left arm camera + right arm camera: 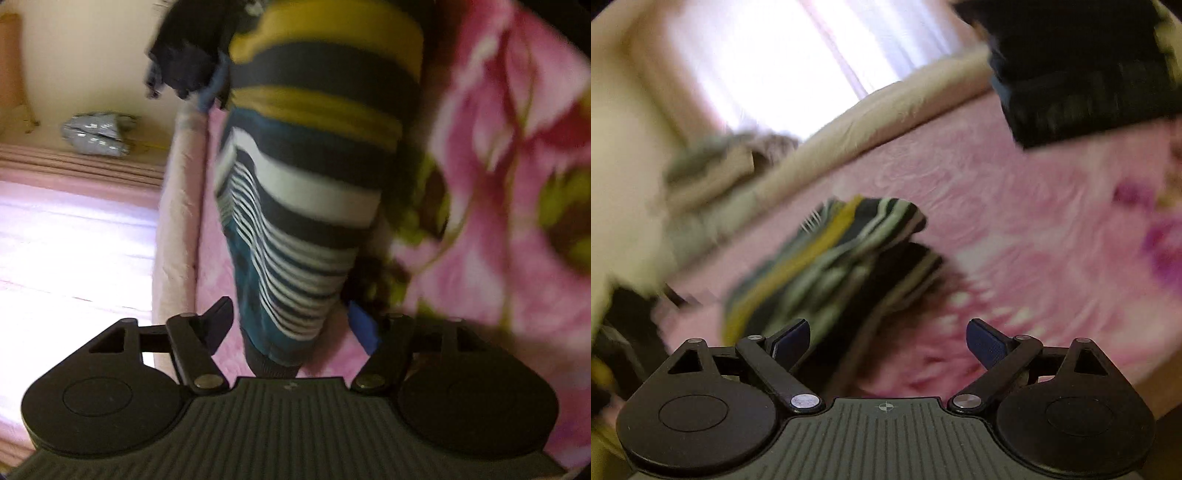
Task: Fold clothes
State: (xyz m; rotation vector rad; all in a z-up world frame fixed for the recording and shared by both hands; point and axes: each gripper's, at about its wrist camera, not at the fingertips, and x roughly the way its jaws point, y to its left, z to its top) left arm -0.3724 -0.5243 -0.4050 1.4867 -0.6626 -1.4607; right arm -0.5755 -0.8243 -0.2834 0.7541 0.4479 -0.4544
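A striped garment (306, 192) in navy, yellow, white and teal lies stretched along the pink floral blanket (509, 184), its dark cuffed end between my left gripper's open fingers (295, 325). The jaws stand wide on either side of the cloth, not closed on it. In the right wrist view the same striped garment (831, 266) lies bunched on the pink blanket (1015, 221), ahead and left of my right gripper (886, 343), which is open and empty above it. Both views are motion-blurred.
A dark pile of clothes (184, 55) lies at the garment's far end; it shows as a dark folded stack (1082, 70) in the right view. The bed's beige padded edge (177, 221) runs alongside. A grey plastic bag (98, 133) lies on the floor by the bright curtain (783, 62).
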